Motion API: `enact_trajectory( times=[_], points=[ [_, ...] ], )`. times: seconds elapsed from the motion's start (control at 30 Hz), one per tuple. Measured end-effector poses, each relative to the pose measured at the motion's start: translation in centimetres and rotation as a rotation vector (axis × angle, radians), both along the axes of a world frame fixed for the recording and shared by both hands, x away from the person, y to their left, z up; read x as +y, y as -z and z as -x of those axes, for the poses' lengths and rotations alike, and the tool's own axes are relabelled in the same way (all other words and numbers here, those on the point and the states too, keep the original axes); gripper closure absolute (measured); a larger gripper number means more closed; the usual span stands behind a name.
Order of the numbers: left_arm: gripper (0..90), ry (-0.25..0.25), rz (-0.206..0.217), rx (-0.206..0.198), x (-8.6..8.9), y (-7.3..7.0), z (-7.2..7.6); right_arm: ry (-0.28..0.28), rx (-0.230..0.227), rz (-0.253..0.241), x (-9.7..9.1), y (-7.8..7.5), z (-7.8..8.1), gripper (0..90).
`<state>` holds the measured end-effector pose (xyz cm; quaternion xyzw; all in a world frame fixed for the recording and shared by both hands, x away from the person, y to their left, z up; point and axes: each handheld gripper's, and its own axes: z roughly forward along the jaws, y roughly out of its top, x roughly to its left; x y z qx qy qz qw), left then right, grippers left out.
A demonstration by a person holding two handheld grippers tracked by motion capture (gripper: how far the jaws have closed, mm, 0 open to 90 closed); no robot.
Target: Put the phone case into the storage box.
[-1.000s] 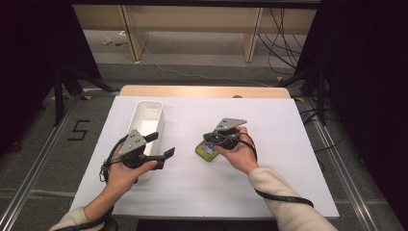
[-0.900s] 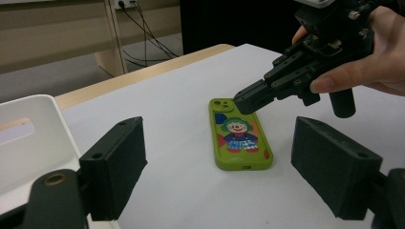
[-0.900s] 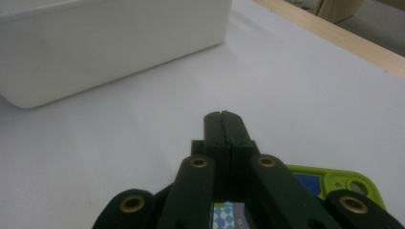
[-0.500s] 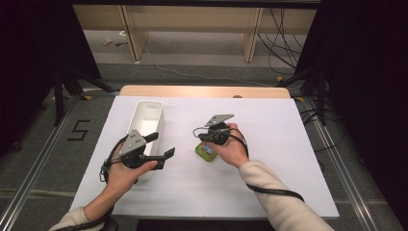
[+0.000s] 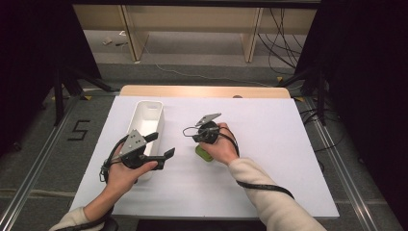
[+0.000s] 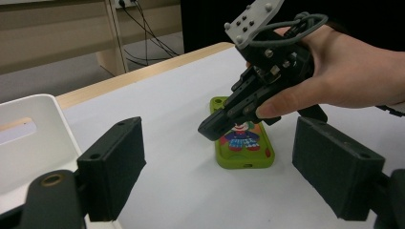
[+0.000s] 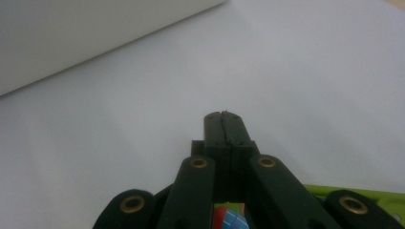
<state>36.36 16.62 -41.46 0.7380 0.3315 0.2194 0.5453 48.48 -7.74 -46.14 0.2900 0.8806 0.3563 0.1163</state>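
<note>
Worktop (image 5: 269,144), white and rectangular, filled the middle of the high view, with a white bin (image 5: 146,120) lying lengthwise toward ten o'clock of its centre. The left gripper (image 5: 163,155) sat at the bin's near end, held from below by the left hand (image 5: 126,173), its jaws spread wide and aimed toward three o'clock. Just past centre, the right hand (image 5: 222,148) covered the right gripper (image 5: 203,136), and a sliver of a green case (image 5: 203,154) peeked out at its seven o'clock side.

From the left gripper view the case (image 6: 242,140) showed plainly: flat on the worktop, a cartoon figure printed on it, lying between the two wide-set black pads (image 6: 112,167). The right gripper (image 6: 215,128) came down from two o'clock, its closed tip resting over the case's far half, fingers wrapped around its body.

The right gripper view showed its jaws pressed together with nothing between, and the case's green edge (image 7: 363,193) at five o'clock beneath them.
</note>
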Motion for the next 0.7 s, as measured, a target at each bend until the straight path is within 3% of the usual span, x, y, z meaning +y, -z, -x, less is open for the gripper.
enact_trajectory(
  times=[0.7],
  points=[
    [16.6, -0.002, 0.001, 0.003, 0.1, 0.1, -0.1, 0.017, 0.071, 0.073, 0.3, 1.0, -1.2, 90.0]
  ],
)
